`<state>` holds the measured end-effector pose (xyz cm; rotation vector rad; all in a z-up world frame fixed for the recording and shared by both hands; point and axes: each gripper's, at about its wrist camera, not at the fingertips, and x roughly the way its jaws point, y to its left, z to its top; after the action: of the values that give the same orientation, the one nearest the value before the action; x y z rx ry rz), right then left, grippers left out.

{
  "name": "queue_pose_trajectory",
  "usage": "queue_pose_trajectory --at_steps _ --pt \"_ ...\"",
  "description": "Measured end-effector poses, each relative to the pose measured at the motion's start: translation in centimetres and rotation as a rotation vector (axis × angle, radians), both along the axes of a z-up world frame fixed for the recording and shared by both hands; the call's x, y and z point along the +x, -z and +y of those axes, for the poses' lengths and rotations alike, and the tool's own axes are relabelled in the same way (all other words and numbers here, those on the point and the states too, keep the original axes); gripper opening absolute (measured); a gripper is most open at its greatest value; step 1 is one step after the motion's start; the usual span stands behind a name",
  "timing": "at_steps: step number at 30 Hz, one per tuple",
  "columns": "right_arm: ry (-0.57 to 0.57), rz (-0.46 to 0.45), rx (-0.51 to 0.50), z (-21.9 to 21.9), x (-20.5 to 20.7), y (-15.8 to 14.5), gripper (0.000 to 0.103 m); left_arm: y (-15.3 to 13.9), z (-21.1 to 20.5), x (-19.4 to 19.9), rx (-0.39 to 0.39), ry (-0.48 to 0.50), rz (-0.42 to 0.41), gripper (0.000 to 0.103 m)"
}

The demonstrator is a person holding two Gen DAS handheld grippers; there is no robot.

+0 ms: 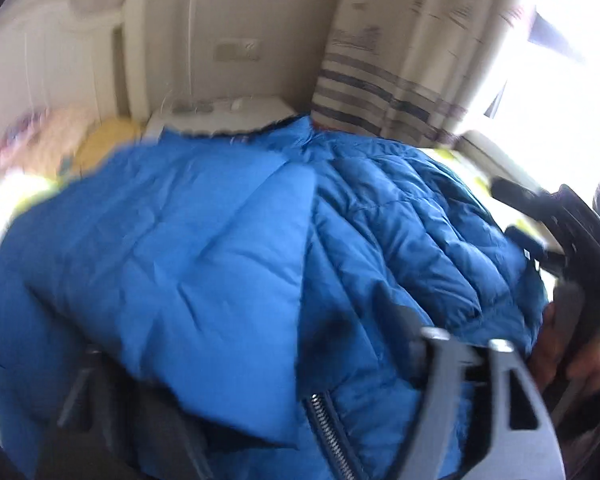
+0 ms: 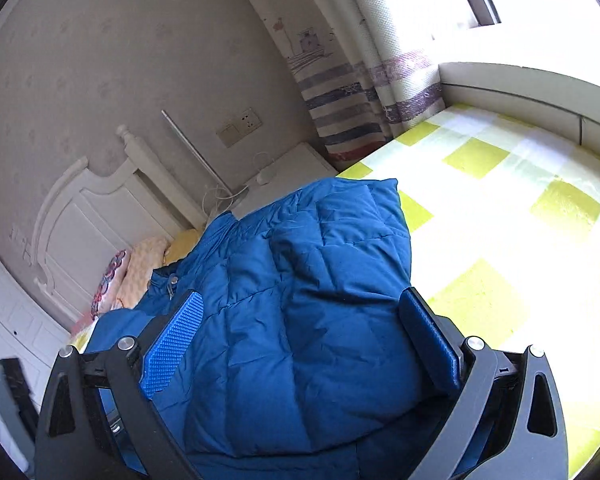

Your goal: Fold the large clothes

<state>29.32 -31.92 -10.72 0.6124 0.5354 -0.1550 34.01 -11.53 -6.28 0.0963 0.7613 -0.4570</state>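
A blue quilted puffer jacket (image 2: 300, 280) lies bunched and partly folded on a bed with a yellow and white checked sheet (image 2: 500, 208). Its collar snap and zipper point toward the pillows. My right gripper (image 2: 302, 294) is open, its blue pads (image 2: 176, 344) wide apart on either side of the jacket's bulk. In the blurred left wrist view the jacket (image 1: 204, 240) fills the middle, with a metal zipper (image 1: 328, 432) at the bottom. My left gripper (image 1: 244, 340) is open over it, fingers (image 1: 404, 332) spread wide. The right gripper (image 1: 512, 210), held by a hand (image 1: 572, 356), is at the jacket's right edge.
A white headboard (image 2: 84, 216) and patterned pillows (image 2: 140, 268) are at the bed's far left. A white nightstand (image 2: 284, 176) with cables stands by the wall. A striped curtain (image 2: 340, 92) and a window ledge (image 2: 520, 88) border the far side. Bare sheet stretches to the jacket's right.
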Motion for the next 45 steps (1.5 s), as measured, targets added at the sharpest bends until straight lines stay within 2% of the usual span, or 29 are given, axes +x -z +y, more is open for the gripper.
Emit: queue_pose_trajectory --at_steps 2,4,5,7,8,9,11,13,16,20,22,24,25,28,29,31,33,35,38,39,40,41,42,43,44,45 --pt "-0.014 0.004 -0.021 0.5 0.1 -0.1 0.095 -2.3 0.9 -1.3 0.017 -0.005 -0.075 0.088" --pt "-0.022 0.004 -0.034 0.8 0.3 -0.3 0.095 -4.9 3.0 -3.1 -0.058 -0.015 -0.156 0.092" --pt "-0.023 0.007 -0.034 0.8 0.4 -0.2 0.095 -6.6 4.5 -4.8 -0.1 -0.053 -0.228 0.101" --pt "-0.024 0.014 -0.031 0.7 0.3 0.0 0.095 -8.6 8.0 -6.1 -0.139 -0.161 -0.332 0.101" --pt "-0.024 0.016 -0.031 0.8 0.2 0.0 0.095 -9.0 10.0 -6.0 -0.13 -0.244 -0.343 0.101" --pt "-0.028 0.017 -0.035 0.9 0.3 0.0 0.095 -8.8 11.3 -5.9 -0.115 -0.304 -0.328 0.101" --pt "-0.039 0.022 -0.046 1.3 0.3 0.0 0.095 -7.4 14.8 -4.5 -0.057 -0.471 -0.245 0.1" --pt "-0.055 0.023 -0.068 1.7 0.5 -0.2 0.095 -5.4 16.8 -3.2 -0.002 -0.552 -0.15 0.1" --pt "-0.066 0.027 -0.091 2.2 0.6 -0.3 0.095 -2.4 17.9 -2.4 0.052 -0.577 -0.071 0.099" --pt "-0.079 0.04 -0.141 3.2 0.9 -0.6 0.094 0.8 17.2 -1.1 0.113 -0.563 -0.024 0.099" --pt "-0.123 0.028 -0.218 5.2 0.9 -1.7 0.09 1.8 17.3 -0.7 0.107 -0.549 0.019 0.099" --pt "-0.249 0.006 -0.327 9.4 1.2 -3.2 0.09 2.4 18.3 -1.0 0.058 -0.553 0.009 0.099" --pt "-0.301 0.002 -0.386 11.4 1.3 -3.7 0.09 2.2 18.8 -1.3 0.031 -0.561 -0.014 0.099" --pt "-0.488 -0.002 -0.622 19.4 1.5 -5.0 0.089 0.1 21.8 -4.7 -0.131 -0.649 -0.208 0.1" --pt "-0.544 -0.007 -0.708 22.3 1.5 -5.0 0.089 -0.5 22.5 -5.5 -0.177 -0.682 -0.245 0.1" --pt "-0.608 0.003 -0.859 26.8 1.9 -4.5 0.089 -0.3 23.6 -6.0 -0.218 -0.741 -0.263 0.1" --pt "-0.61 0.058 -1.036 30.6 3.2 -3.2 0.086 0.3 24.2 -5.7 -0.219 -0.787 -0.241 0.1" --pt "-0.603 0.119 -1.171 33.0 4.6 -1.6 0.085 1.0 24.2 -5.0 -0.198 -0.791 -0.212 0.1" --pt "-0.604 0.151 -1.275 34.8 5.9 0.4 0.078 1.3 23.3 -4.3 -0.148 -0.75 -0.203 0.1" --pt "-0.61 0.142 -1.278 34.9 6.0 0.5 0.063 1.3 22.9 -4.2 -0.138 -0.737 -0.206 0.1" --pt "-0.629 0.131 -1.248 34.5 5.8 0.3 0.054 1.3 22.7 -4.2 -0.129 -0.726 -0.211 0.1" --pt "-0.631 0.121 -1.213 34.0 5.6 -0.1 0.039 1.0 22.7 -4.5 -0.126 -0.721 -0.216 0.1" --pt "-0.611 0.08 -1.143 32.9 5.0 -1.4 0.03 0.9 22.6 -4.6 -0.125 -0.718 -0.222 0.1" --pt "-0.594 0.048 -1.074 31.7 4.5 -2.6 0.029 0.9 22.6 -4.8 -0.128 -0.718 -0.224 0.1" --pt "-0.568 0.012 -0.934 29.4 4.0 -4.3 0.028 0.9 22.6 -4.9 -0.132 -0.72 -0.224 0.1" --pt "-0.535 -0.022 -0.739 26.1 3.5 -6.0 0.028 0.8 22.7 -4.8 -0.135 -0.722 -0.223 0.1"
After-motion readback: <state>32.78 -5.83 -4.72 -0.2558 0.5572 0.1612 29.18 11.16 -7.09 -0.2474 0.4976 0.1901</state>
